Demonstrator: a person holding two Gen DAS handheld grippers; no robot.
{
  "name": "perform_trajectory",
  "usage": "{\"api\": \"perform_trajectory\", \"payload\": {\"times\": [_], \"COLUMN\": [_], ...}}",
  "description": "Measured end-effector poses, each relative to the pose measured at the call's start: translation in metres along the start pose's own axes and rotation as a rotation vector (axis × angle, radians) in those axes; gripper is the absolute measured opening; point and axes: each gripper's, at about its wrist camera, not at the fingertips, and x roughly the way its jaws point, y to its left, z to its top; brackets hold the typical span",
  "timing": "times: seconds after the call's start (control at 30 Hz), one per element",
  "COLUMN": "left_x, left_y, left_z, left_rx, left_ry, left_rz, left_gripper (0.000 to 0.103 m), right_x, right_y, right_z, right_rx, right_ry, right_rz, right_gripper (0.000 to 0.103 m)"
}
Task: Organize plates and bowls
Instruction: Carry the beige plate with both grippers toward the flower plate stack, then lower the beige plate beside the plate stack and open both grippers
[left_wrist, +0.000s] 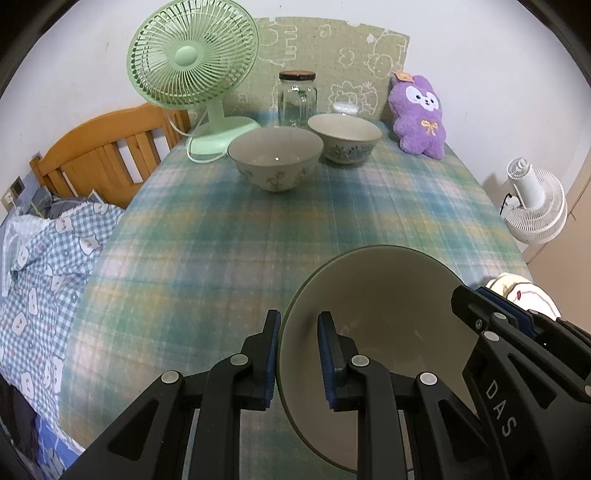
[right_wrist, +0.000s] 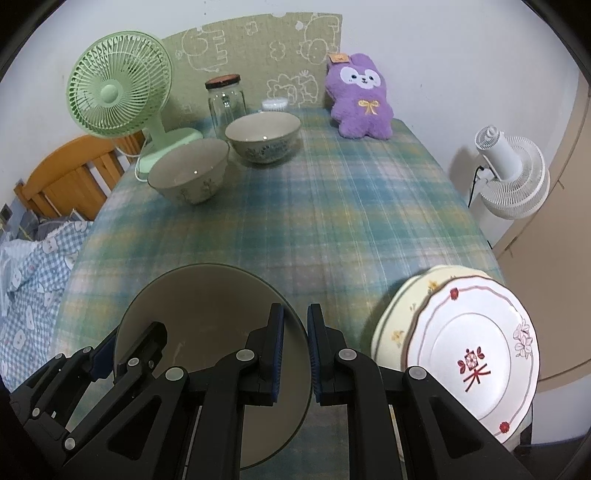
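A large grey-green bowl is held by both grippers at once. My left gripper is shut on its left rim, with one pad inside and one outside. My right gripper is shut on the opposite rim; it also shows in the left wrist view. Two smaller patterned bowls stand side by side at the far end of the plaid table. Stacked at the table's near right corner are a white plate with red marks and a yellow plate under it.
Along the far edge stand a green desk fan, a glass jar and a purple plush toy. A white fan stands off the right side. A wooden headboard and checked bedding lie to the left.
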Motion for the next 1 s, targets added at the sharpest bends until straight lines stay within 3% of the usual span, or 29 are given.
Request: {"api": "perform_trajectory", "payload": {"times": [0.47,0.73,0.87,0.93,1.0], "left_x": [0.015,0.019,0.019,0.017,0.015], "left_y": [-0.017,-0.018,-0.017,-0.017,-0.016], "left_z": [-0.017,-0.015,-0.014,-0.014,-0.014], "left_rx": [-0.017,-0.011,-0.014,-0.012,-0.017], "left_ry": [0.062,0.044,0.050,0.043,0.039], "left_rz": [-0.009,0.002,0.010,0.015,0.004], "left_gripper": [0.018,0.018,0.024,0.030,0.035], "right_x": [0.014,0.020,0.020,0.020,0.019], "right_y": [-0.018,-0.022,-0.021,-0.019,-0.018], "right_z": [-0.015,-0.014,-0.013,-0.012,-0.011], "right_rx": [-0.007,0.013,0.011,-0.007,-0.009], "right_ry": [0.054,0.044,0.033,0.031,0.033], "right_rz": [-0.015,-0.006,0.000,0.005,0.021], "right_gripper": [0.016,0.016,0.017,0.021,0.041]}}
